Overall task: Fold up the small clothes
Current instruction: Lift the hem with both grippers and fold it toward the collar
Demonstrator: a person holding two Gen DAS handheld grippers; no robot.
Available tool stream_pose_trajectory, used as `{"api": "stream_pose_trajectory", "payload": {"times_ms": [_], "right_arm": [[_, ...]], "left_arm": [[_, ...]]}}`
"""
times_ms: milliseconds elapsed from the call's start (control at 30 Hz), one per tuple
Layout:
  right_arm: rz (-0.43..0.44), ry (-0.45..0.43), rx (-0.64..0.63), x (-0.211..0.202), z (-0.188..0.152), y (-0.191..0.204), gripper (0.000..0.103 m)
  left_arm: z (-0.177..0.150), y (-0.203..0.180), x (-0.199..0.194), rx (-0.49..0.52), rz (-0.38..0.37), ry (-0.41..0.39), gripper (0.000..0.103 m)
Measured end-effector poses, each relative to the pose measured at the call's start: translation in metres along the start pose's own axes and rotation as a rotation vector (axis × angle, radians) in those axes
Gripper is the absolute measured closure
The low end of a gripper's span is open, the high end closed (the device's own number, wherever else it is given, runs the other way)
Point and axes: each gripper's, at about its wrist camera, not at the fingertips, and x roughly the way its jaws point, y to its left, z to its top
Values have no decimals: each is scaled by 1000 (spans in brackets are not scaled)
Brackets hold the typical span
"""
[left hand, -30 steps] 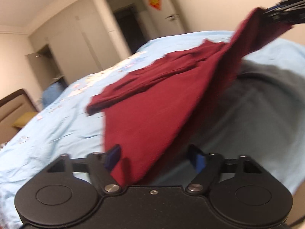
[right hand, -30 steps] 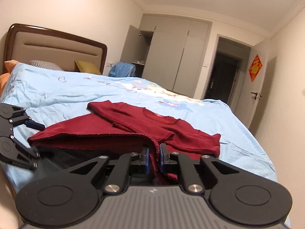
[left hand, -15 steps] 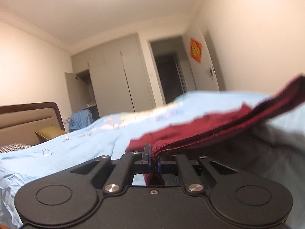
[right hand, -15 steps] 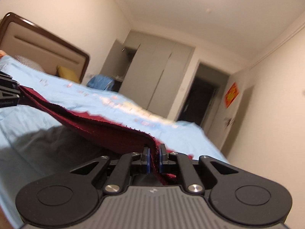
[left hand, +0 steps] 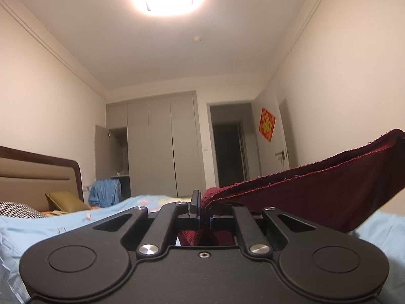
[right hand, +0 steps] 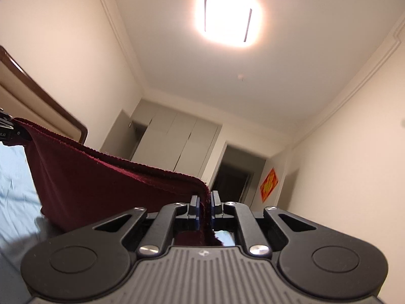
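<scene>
Dark red knit top (left hand: 316,192) stretched in the air between two hand-held grippers, raised above a bed with a pale blue sheet (left hand: 50,228). Left hand-held gripper (left hand: 203,214) clamped tight on one corner of the hem, jaws closed with only cloth between them. Right hand-held gripper (right hand: 205,211) pinching the opposite corner the same way, fabric bunched in the narrow slit. From the left camera, top running up and off to the right; from the right camera, top (right hand: 101,182) running up and off to the left, toward the other gripper at the frame edge. Both cameras tilted up toward a bright ceiling lamp (right hand: 226,20).

Likely step: carrying the held edge over for a fold. Best done with both grips level, hem kept taut and straight, then lowered evenly so corners land square. Risk of sagging middle or uneven corners otherwise.
</scene>
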Motion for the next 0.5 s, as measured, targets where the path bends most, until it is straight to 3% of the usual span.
{"api": "stream_pose_trajectory", "payload": {"times_ms": [133, 233, 367, 500], "right_arm": [[-11, -59, 10, -11, 12, -5, 94], [-5, -55, 13, -9, 14, -7, 94], [20, 6, 14, 5, 3, -7, 94], [61, 80, -2, 35, -8, -11, 94]], "left_arm": [[22, 6, -9, -43, -14, -35, 98], [31, 4, -8, -43, -29, -29, 98], [30, 5, 5, -38, -66, 51, 98], [28, 9, 37, -7, -103, 179, 97]]}}
